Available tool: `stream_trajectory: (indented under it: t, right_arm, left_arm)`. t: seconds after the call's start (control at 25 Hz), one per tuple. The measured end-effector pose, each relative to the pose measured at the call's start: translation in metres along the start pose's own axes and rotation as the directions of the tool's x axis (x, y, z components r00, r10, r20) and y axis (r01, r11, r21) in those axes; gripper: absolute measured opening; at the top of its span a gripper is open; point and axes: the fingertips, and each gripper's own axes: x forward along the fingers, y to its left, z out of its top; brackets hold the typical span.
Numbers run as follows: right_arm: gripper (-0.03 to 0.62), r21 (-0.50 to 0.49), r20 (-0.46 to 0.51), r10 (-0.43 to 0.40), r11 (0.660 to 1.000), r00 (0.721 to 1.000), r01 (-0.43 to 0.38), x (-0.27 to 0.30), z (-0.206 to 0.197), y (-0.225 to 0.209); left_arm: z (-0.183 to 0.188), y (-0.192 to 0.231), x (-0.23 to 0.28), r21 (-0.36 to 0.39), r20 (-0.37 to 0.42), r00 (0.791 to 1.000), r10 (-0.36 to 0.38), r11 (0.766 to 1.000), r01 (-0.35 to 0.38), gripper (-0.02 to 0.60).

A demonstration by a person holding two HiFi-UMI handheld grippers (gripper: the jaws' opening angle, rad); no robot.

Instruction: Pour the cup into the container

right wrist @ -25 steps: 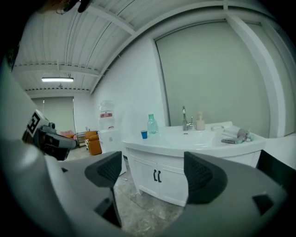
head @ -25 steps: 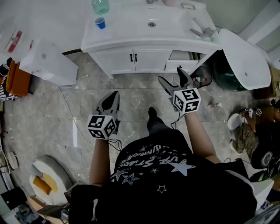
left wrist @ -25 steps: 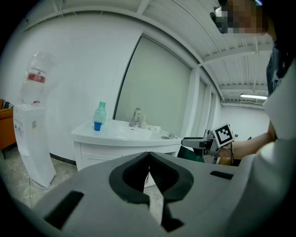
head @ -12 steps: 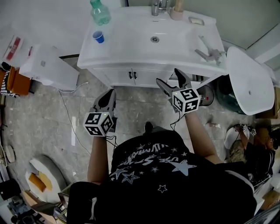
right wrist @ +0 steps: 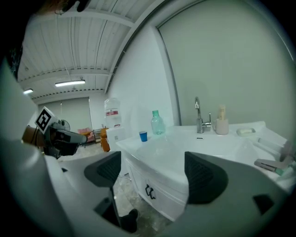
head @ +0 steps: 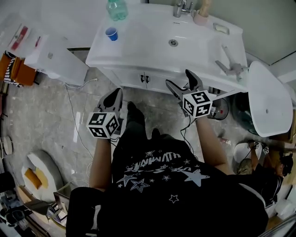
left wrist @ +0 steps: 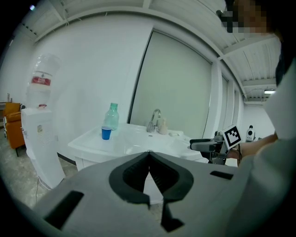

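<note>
White sink counter [head: 138, 44] holds one blue cup [head: 111, 33], one bottle [head: 117, 8].

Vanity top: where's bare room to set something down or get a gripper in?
Bare: the vanity top left ledge, from the blue cup to the front edge; the basin around the drain. Crowded: back edge with green bottle, faucet, tumbler, soap dish; a grey metal piece lies at the right end.

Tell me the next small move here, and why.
Probably carry the left gripper forward toward the blue cup, opening it on the way. The cup stands at the left end of the counter beside the green bottle, and that gripper hangs short of the counter with its jaws shut on nothing.
</note>
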Motion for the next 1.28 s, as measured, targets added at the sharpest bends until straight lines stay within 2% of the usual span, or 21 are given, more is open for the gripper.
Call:
stream_trajectory:
  t: [0.28,0.6,0.92,1.28]
  right_arm:
    - [0.431,-0.002,-0.033,0.036,0.999,0.999,-0.036,0.038,0.011,-0.008]
    - [0.439,-0.047,-0.092,0.124,0.991,0.988,-0.129,0.125,0.046,-0.008]
    - [0.437,-0.113,-0.134,0.229,0.963,0.964,-0.245,0.230,0.075,0.010]
    - [0.437,-0.193,-0.237,0.311,0.913,0.920,-0.359,0.324,0.076,0.037]
  left_arm:
    - [0.009,0.029,0.030,-0.023,0.014,1.000,0.016,1.000,-0.016,0.009]
    - [0.039,0.096,0.072,-0.048,0.038,0.998,0.048,0.998,-0.046,0.009]
    - [0.070,0.179,0.114,-0.042,0.039,0.996,0.081,0.996,-0.080,0.009]
    - [0.094,0.259,0.149,-0.079,0.036,0.996,0.087,0.993,-0.084,0.010]
